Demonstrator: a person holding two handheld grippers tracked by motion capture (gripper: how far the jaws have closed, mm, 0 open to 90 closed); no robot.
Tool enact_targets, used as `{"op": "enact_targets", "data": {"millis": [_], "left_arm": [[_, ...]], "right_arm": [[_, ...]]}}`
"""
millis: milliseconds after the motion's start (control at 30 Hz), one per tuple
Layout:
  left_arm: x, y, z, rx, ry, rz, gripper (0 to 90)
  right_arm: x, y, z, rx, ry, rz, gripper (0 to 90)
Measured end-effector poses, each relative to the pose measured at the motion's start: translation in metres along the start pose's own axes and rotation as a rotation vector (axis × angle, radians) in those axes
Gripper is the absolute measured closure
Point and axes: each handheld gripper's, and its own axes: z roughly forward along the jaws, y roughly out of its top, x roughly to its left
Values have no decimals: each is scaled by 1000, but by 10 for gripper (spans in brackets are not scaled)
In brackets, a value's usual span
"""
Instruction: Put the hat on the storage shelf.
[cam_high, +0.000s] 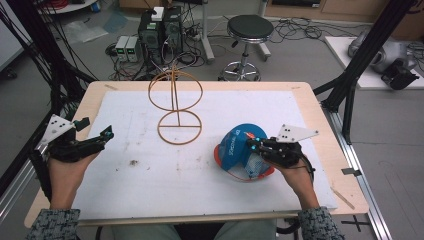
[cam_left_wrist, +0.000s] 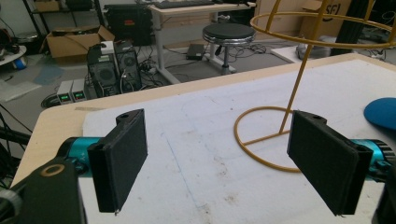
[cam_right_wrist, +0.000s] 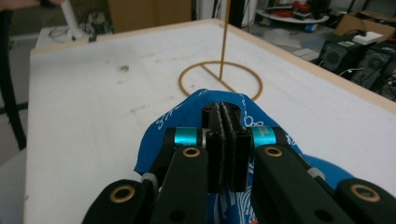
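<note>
Blue fabric, one cap (cam_high: 239, 150) with white lettering and a red-edged brim, lies nearest the person on the right half of the white mat (cam_high: 140, 180), and the right gripper (cam_high: 256, 146) is pinched shut on it. In the right gripper view the two black jaws stand pressed together over the cap (cam_right_wrist: 187, 116), with blue cloth spreading out beneath and on both sides of them (whether cloth is caught between the pads cannot be told for sure, but the jaws sit right on the crown). One hand (cam_high: 295, 177) grips this tool from below, a patterned sleeve behind it.

At the left edge of the mat, well apart from the cap, the left gripper (cam_high: 102, 135) is held over the table with its jaws spread wide and nothing between them. In the left gripper view its two flat black pads (cam_left_wrist: 123, 158) stand far apart, with bare mat showing in the gap.

Farther in, near the middle of the mat, stands one wire stand (cam_high: 175, 107) of yellowish metal: one round ring as a base with a bar across it, one upright rod, and hoops at the top. It stands just beyond the cap, not touching it.

Beyond the one wooden table (cam_high: 310, 100), on the floor, are one round black stool (cam_high: 249, 30) and two dark computer towers (cam_high: 160, 30) among cables.
</note>
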Motion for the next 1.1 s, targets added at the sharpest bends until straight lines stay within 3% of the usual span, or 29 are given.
{"op": "enact_targets", "data": {"millis": [167,300,533,667,1100], "left_arm": [[-1,0,0,3,-1,2,203],[-1,0,0,1,-2,3,204],[2,2,-2,-3,2,3,203],[2,4,-4,-14,10,4,204],[6,6,-9,-27,17,-2,203]], "right_arm": [[-5,7,-1,-52,-45,55,885],[-14,12,-2,-110,-79,142,887],[-27,29,-7,-187,-170,219,887],[-35,38,-8,-242,-198,273,888],[-50,77,-6,-326,-293,316,890]]}}
